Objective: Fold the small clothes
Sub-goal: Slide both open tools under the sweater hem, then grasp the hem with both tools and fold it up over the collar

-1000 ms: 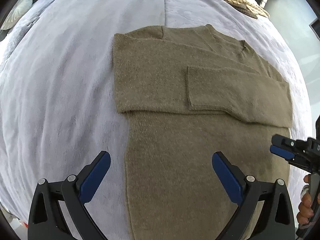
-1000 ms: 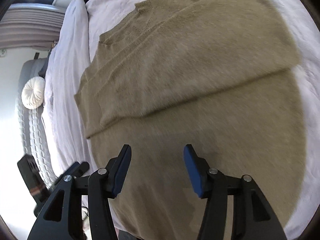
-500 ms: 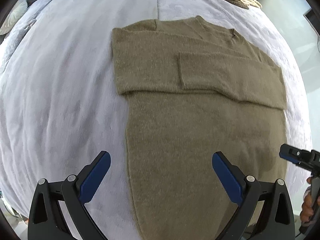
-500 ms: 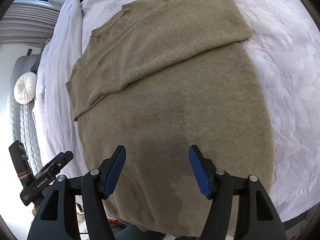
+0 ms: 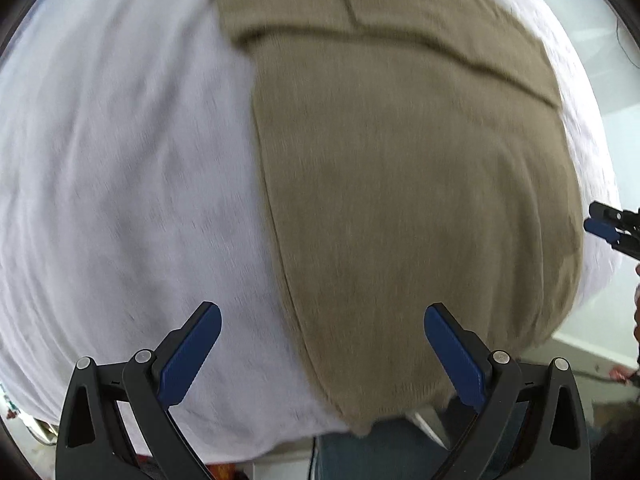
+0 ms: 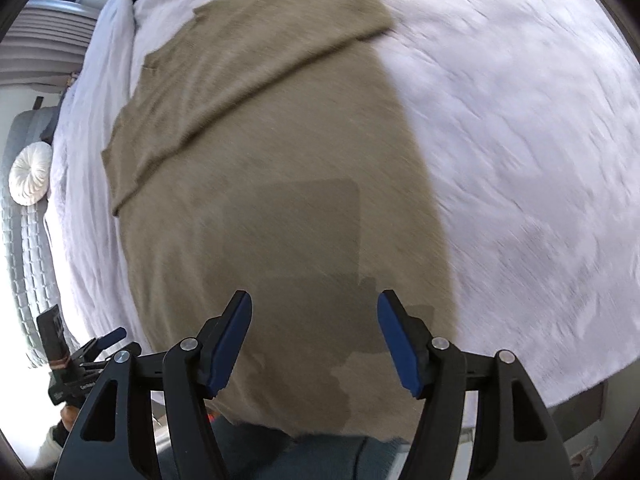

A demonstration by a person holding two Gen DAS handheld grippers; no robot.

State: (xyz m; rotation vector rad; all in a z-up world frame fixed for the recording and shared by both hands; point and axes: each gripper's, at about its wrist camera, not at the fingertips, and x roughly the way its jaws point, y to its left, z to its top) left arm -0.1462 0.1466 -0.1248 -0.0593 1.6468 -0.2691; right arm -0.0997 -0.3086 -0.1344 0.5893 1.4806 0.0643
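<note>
With both sleeves already folded across the olive sweater (image 5: 400,184) on the bed (image 5: 120,160), the body fold remains, and the left gripper (image 5: 320,354) and right gripper (image 6: 314,340) hover spread apart, empty.

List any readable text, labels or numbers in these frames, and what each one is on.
None can be read.
Left tool, seen in the right wrist view: a small white label on its body, too small and blurred to read.
Sweater, bedspread, right tool: no print or tag visible.
</note>
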